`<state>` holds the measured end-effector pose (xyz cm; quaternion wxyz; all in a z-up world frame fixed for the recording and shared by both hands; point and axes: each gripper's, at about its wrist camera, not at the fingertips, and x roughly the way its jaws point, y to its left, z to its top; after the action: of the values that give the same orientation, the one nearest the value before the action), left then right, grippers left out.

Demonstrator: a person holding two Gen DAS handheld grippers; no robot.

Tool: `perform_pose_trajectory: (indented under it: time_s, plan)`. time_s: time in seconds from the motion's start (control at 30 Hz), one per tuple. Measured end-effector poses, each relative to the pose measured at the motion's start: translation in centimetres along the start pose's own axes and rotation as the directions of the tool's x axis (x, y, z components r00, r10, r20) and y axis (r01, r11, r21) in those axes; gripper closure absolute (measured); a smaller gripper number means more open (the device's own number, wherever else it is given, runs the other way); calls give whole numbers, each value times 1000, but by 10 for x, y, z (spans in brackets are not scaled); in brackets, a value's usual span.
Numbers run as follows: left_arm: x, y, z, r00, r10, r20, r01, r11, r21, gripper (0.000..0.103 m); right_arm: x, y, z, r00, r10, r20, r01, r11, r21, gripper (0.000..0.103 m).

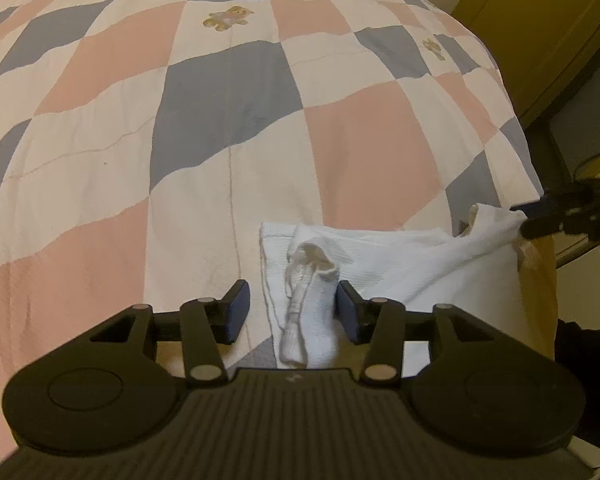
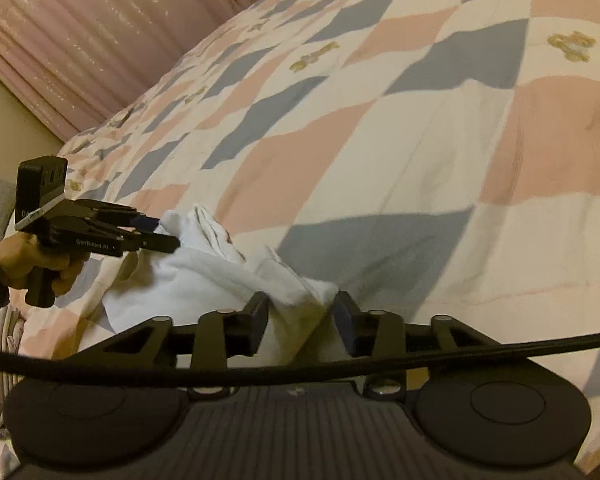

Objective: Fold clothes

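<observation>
I see one white garment [image 1: 384, 256], a ribbed knit, lying at the near edge of the bed [image 1: 228, 128] on its checked quilt. It is partly flat, with a straight folded edge on its left side. One corner is gathered into a bunched, rope-like twist that rises up off the flat part. The opposite corner is pulled taut and lifted out over the bed's side. From my right camera, the cloth [image 2: 204, 280] looks rumpled and heaped.

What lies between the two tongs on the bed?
Only the white garment spans from the left tongs to the right tongs, over the checked quilt; left wrist view shows it.
</observation>
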<state>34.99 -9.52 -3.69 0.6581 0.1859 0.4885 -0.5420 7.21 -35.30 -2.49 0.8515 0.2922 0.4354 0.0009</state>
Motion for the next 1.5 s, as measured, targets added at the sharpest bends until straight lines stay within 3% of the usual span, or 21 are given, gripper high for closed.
perform_pose_trajectory:
  time_s: [0.27,0.3,0.37,0.4,0.5,0.6,0.7,0.83,0.97,1.03,1.3,1.43,1.5]
  plan:
    - [7,11,-3,999,-51,9,52,996,-76,58,30,-13,-4,999,50,-5,-50,998,29,51]
    - [7,11,-3,998,-56,9,56,995,-78,61,31,-14,-3,998,60,1,-60,997,41,51]
    - [6,10,-3,997,-78,9,79,994,-81,77,33,-16,-2,997,80,14,-80,995,63,51]
    - [5,8,-3,997,-76,11,77,994,-77,79,34,-16,-2,996,85,14,-86,994,70,52]
    - [2,4,-3,997,-69,18,70,996,-63,83,36,-16,-1,995,103,12,-104,990,91,74]
    - [-2,2,-4,998,-62,26,64,996,-58,85,36,-17,-2,994,109,9,-109,989,104,81]
    - [-3,2,-5,998,-55,25,57,997,-61,85,34,-15,-2,994,105,11,-105,990,92,85]
    - [3,5,-5,999,-48,16,50,994,-95,75,33,-8,-2,996,91,11,-91,994,60,87]
    - [1,-3,-5,999,-37,35,40,995,-88,86,28,-2,0,997,76,6,-76,996,35,87]
    - [-15,-11,-7,997,-29,74,37,994,-99,88,20,4,4,997,77,2,-77,997,17,88]
    - [-75,-48,-9,974,9,224,41,975,-216,90,-34,25,61,998,68,-17,-70,988,-136,89]
    - [-63,-49,6,962,30,270,53,955,-293,91,-36,20,114,999,20,-25,-26,971,-236,89]
    - [-45,-41,16,957,64,282,33,945,-325,91,-14,9,130,999,4,-47,-16,966,-259,89]
